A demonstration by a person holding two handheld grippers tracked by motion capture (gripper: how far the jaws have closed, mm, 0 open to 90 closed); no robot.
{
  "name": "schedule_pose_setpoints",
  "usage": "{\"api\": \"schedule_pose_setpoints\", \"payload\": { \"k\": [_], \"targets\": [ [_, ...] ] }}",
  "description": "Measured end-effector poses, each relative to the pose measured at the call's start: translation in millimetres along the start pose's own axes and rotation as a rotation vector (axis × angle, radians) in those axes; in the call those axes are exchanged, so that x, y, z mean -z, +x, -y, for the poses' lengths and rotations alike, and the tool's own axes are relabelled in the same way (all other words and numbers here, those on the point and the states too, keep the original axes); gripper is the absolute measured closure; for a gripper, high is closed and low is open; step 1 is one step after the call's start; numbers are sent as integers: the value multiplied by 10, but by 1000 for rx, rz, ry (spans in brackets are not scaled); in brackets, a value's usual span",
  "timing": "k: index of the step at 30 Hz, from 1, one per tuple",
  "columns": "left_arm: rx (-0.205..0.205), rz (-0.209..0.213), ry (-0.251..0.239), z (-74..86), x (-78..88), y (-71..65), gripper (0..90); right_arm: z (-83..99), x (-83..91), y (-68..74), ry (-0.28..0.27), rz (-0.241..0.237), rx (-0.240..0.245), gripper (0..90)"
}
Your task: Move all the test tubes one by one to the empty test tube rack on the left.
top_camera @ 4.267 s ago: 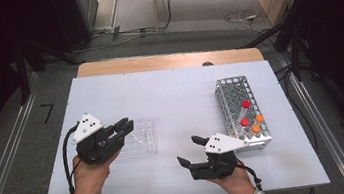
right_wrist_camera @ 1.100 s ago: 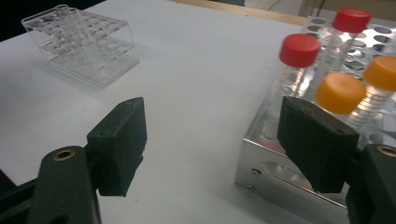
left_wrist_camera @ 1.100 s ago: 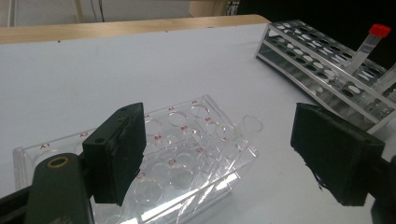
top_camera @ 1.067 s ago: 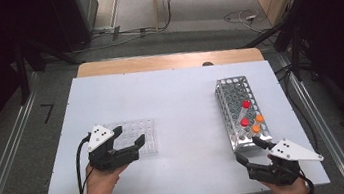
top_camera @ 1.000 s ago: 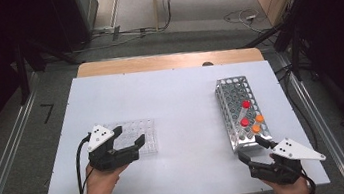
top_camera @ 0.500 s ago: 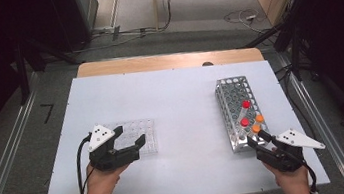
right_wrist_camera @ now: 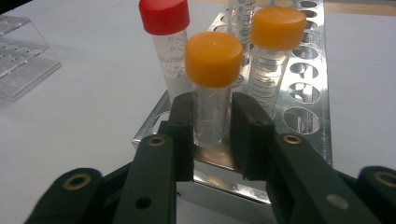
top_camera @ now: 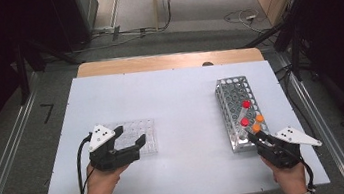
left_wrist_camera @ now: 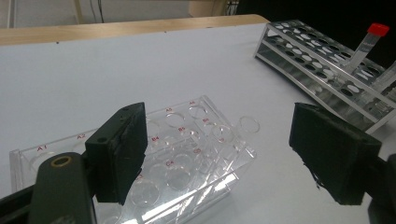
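- Where the high view looks down on the white surface [top_camera: 186, 105]: right gripper [top_camera: 261, 139] at the near end of the metal tube rack [top_camera: 233, 100], fingers closing in on an orange-capped tube [top_camera: 256, 128] standing in the rack's nearest row.
- Same view: second orange-capped tube [top_camera: 260, 117] just behind, two red-capped tubes [top_camera: 245, 104] further along the rack.
- Same view: left gripper [top_camera: 132, 137] well apart from the rack, resting over the near edge of a clear well plate [top_camera: 139, 130], fingers spread.
- Left gripper view: both black fingers [left_wrist_camera: 122, 149] standing wide apart, nothing clamped; clear well plate [left_wrist_camera: 187, 154] lying flat between and below them, red well labels legible; metal tube rack [left_wrist_camera: 303, 51] farther off at upper right with a red-capped tube [left_wrist_camera: 369, 42] leaning in it.
- Right gripper view: fingers [right_wrist_camera: 182, 128] just closed, pressed on either side of the clear body of the nearest orange-capped tube [right_wrist_camera: 213, 88], below its cap; tube upright in the rack [right_wrist_camera: 308, 93]; second orange-capped tube [right_wrist_camera: 275, 51] just beside, red-capped tube [right_wrist_camera: 166, 37] behind to the left.
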State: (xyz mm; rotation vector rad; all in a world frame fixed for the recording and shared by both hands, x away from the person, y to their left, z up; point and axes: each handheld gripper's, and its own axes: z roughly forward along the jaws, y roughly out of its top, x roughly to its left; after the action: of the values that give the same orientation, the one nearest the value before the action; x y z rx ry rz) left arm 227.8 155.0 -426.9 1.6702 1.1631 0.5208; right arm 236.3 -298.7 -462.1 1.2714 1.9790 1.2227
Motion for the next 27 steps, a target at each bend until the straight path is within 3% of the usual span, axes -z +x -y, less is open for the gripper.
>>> {"api": "schedule_pose_setpoints", "payload": {
  "k": [6, 18, 27],
  "targets": [
    [1, 2, -1, 0, 2, 1, 199, -28, 38, 27, -25, 4, 14, 713],
    [-2, 0, 4, 0, -8, -9, 198, -278, 377, 60, -150, -7, 7, 714],
    [-4, -1, 3, -1, -6, -9, 198, -310, 441, 113, -162, -32, 16, 714]
  ]
}}
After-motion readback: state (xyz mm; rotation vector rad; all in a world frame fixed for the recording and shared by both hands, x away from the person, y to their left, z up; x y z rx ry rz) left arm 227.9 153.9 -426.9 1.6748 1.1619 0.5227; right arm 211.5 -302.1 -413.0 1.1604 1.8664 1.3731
